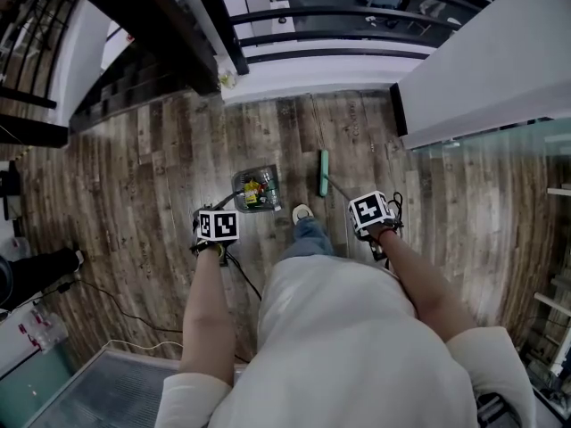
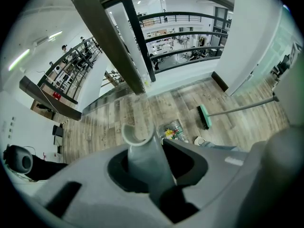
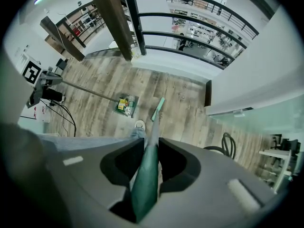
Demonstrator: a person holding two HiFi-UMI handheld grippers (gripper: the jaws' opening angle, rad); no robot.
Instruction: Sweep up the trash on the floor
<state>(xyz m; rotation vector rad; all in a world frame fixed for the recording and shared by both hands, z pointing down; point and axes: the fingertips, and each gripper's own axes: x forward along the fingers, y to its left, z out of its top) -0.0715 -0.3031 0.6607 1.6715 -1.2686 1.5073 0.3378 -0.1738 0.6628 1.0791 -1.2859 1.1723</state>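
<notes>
Two grippers are each clamping a long handle. The left gripper is closing its jaws on the pale grey tubular handle of a long-handled dustpan, and the tube's open top end is projecting just past the jaws. The right gripper is gripping the dark green round broom handle, which is running down between the jaws to the light green brush head.

Further out, the clear-walled dustpan is sitting low over the brown wooden plank floor, just ahead of the person's pale shoe. Contact with the floor cannot be confirmed. The trash, a cluster of yellow and green scraps, is lying inside the pan. The brush head is resting beside the pan on its right, apart from it.

Handling assessment: both implements are probably light and stiff. Their smooth round shafts are likely to twist in the jaws, so a firm hold near the upper end, as shown, is appropriate. The scraps are looking light and loose, so the pan should be kept level to prevent spillage.
</notes>
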